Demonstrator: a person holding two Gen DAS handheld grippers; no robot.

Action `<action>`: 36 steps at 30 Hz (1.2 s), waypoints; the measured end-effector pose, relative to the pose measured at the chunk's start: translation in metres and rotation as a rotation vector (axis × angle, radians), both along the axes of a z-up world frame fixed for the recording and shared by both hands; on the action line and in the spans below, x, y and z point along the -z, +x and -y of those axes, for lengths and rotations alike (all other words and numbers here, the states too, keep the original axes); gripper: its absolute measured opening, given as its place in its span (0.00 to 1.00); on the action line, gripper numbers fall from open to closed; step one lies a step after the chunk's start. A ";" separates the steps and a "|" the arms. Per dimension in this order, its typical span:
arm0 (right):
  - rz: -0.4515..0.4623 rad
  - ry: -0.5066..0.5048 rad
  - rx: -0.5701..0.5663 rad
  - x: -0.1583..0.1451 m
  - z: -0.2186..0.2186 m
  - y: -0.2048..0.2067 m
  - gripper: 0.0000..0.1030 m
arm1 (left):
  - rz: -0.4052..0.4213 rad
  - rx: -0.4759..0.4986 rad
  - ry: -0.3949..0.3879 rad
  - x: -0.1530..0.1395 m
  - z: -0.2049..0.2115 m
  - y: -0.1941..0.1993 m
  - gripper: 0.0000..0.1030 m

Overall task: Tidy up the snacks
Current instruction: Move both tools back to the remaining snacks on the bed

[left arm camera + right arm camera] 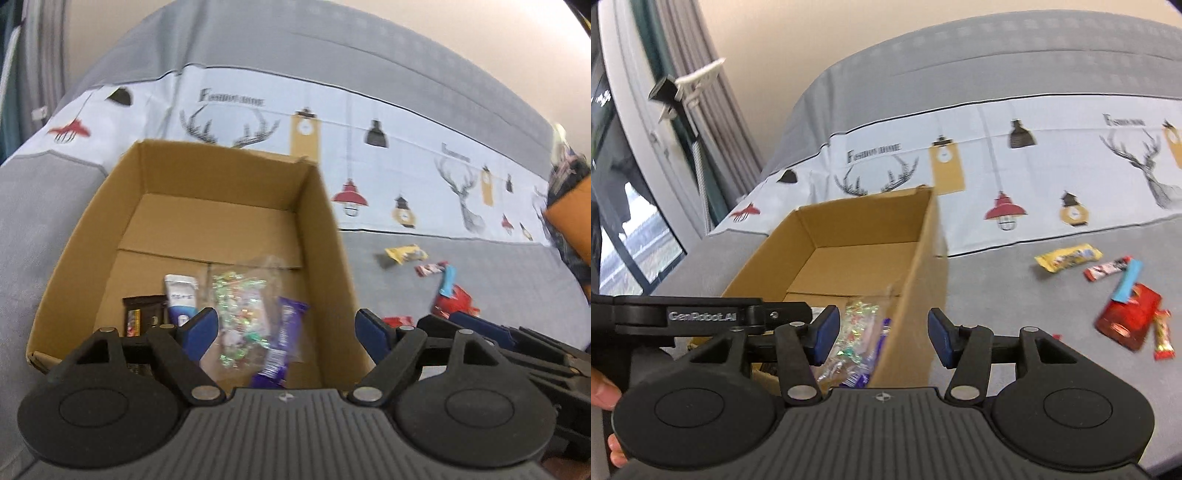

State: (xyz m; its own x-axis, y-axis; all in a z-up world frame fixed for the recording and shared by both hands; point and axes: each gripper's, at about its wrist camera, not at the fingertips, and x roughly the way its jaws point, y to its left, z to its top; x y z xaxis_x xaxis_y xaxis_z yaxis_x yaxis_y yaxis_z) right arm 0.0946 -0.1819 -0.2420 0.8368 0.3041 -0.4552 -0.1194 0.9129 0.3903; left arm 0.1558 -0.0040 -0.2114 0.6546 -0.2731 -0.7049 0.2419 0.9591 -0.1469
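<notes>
Brown cardboard box (325,206), plain inside. In it: clear bag of iridescent green-pink candies (240,306), purple wrapper (284,332), white-and-blue pouch (181,299), dark brown wrapper (142,314). Grey cloth (1015,295) under everything; pale blue-white printed cloth (1052,166) behind with black antlers, red lamps, mustard clocks, black lettering. Loose snacks on the grey: yellow packet (1067,258), red-white bar (1108,268), light blue stick (1126,283), shiny red pack (1126,321), red-gold bar (1162,339). Both grippers black with blue pads: left gripper (286,332), right gripper (882,336). Grey curtain (701,110), striped folds.
</notes>
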 end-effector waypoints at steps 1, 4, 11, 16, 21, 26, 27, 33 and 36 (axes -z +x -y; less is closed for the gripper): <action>0.004 0.009 0.007 0.001 0.005 -0.003 0.53 | 0.008 0.009 0.009 -0.002 0.006 -0.004 0.83; 0.021 0.027 0.032 0.002 0.022 -0.013 0.53 | 0.035 0.041 0.029 -0.009 0.023 -0.014 0.83; 0.022 0.015 0.090 0.023 0.064 -0.026 0.53 | 0.065 0.118 0.123 0.007 0.070 -0.022 0.83; -0.010 0.007 0.150 0.045 0.101 -0.032 0.53 | 0.038 0.183 0.126 0.029 0.108 -0.015 0.83; -0.051 0.039 0.215 0.065 0.146 -0.027 0.53 | 0.084 0.240 0.172 0.058 0.158 -0.004 0.83; -0.089 -0.044 0.246 0.084 0.184 -0.011 0.53 | 0.039 0.273 0.240 0.110 0.203 0.022 0.83; -0.106 -0.052 0.251 0.091 0.191 -0.006 0.53 | 0.017 0.280 0.233 0.120 0.208 0.028 0.83; -0.223 -0.033 0.287 0.124 0.219 0.027 0.50 | -0.057 0.255 0.206 0.163 0.224 0.060 0.83; -0.245 -0.098 0.304 0.136 0.219 0.044 0.46 | -0.106 0.244 0.179 0.179 0.222 0.069 0.83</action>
